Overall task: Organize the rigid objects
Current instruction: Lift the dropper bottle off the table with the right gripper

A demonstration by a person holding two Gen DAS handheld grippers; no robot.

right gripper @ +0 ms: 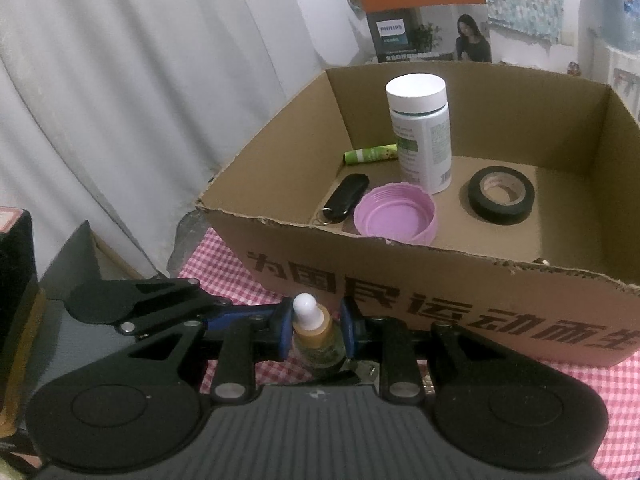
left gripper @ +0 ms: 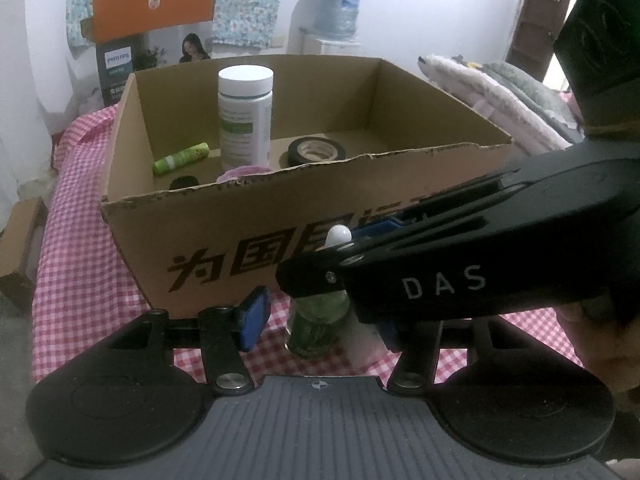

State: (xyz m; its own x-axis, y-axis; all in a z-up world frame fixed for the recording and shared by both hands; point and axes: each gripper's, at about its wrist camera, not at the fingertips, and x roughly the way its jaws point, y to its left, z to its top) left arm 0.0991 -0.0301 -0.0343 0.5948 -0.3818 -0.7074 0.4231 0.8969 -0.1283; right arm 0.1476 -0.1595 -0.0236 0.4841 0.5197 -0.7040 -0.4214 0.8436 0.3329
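A small green dropper bottle (right gripper: 318, 340) with a white bulb stands on the checkered cloth in front of the cardboard box (right gripper: 440, 304). My right gripper (right gripper: 316, 330) has its blue pads close on both sides of the bottle's neck. In the left wrist view the bottle (left gripper: 316, 328) stands between my left gripper's (left gripper: 320, 320) wide-apart blue pads, and the right gripper crosses above it. The box holds a white-capped pill bottle (right gripper: 420, 132), a black tape roll (right gripper: 502, 196), a purple lid (right gripper: 394, 216), a black key fob (right gripper: 346, 198) and a green tube (right gripper: 370, 155).
The red-and-white checkered cloth (left gripper: 80, 280) covers the table. A Philips box (right gripper: 424, 12) stands behind the cardboard box. White curtains (right gripper: 120, 100) hang on the left. Folded bedding (left gripper: 500, 92) lies at the right, with a water dispenser (left gripper: 336, 12) beyond.
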